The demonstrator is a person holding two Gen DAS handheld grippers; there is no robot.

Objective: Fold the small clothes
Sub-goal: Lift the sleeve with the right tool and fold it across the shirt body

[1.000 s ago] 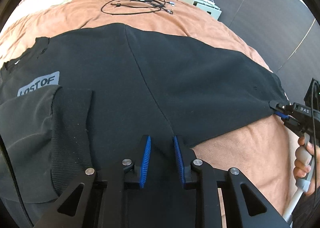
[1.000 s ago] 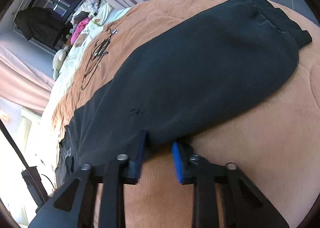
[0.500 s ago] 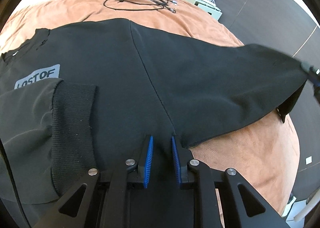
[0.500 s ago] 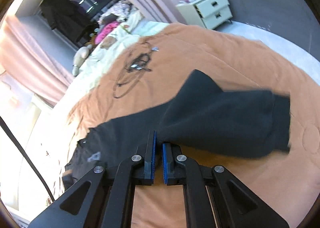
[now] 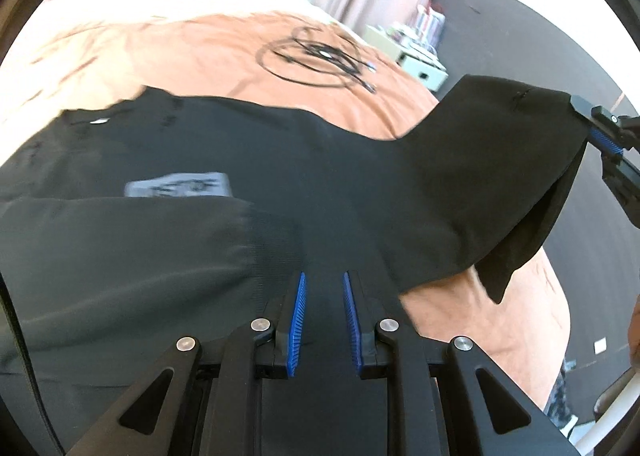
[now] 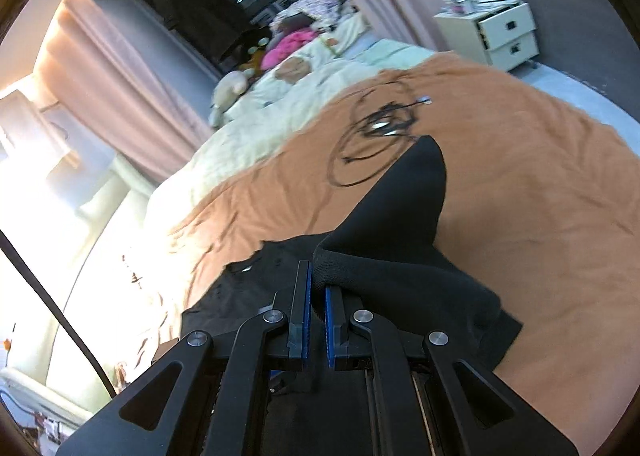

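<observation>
Black sweatshirt point(image 5: 304, 176) spread across an orange blanket point(image 5: 200, 52), filling the middle of the left wrist view; a grey printed patch point(image 5: 180, 185) sits left of centre, blurred beyond reading. Left gripper point(image 5: 323, 288), bottom centre: blue pads point(image 5: 298, 320) a narrow gap apart with black cloth lying between them; whether they actually pinch it cannot be told. Right gripper point(image 6: 318, 288), bottom centre of the right wrist view: jaws closed on a ribbed edge of the sweatshirt point(image 6: 400, 240), whose cloth rises off the blanket point(image 6: 540, 196) to a peak. In the left wrist view this gripper point(image 5: 600, 132) appears at the right edge. Coiled black cables point(image 5: 316, 56) lie on the blanket in the upper centre, apart from the garment.
</observation>
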